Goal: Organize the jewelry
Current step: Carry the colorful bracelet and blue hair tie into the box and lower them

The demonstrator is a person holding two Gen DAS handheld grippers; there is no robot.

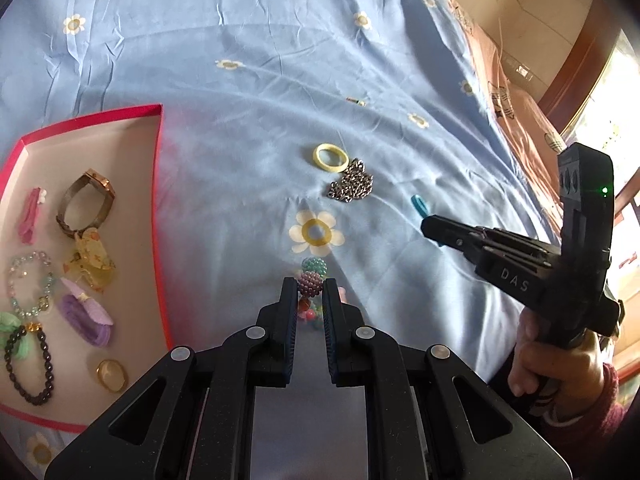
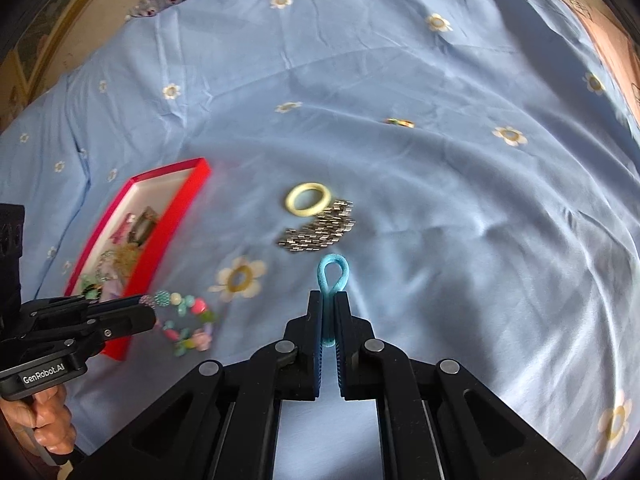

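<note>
My left gripper [image 1: 310, 289] is shut on a colourful beaded bracelet [image 1: 313, 276]; it also shows in the right wrist view [image 2: 186, 318], with most of it hanging over the blue sheet. My right gripper [image 2: 328, 300] is shut on a blue hair tie [image 2: 333, 276], whose loop sticks out past the fingertips; the tie's tip shows in the left wrist view [image 1: 419, 205]. A red-rimmed box [image 1: 158, 184] at the left holds several pieces of jewelry. A pale yellow bangle [image 1: 331, 156] and a silver chain [image 1: 352, 186] lie on the sheet ahead.
A small multicoloured piece [image 1: 356, 101] lies farther back on the flowered blue sheet [image 1: 240, 120]. A pink blanket [image 1: 516, 120] lies at the right edge of the bed. The box also shows in the right wrist view [image 2: 168, 216].
</note>
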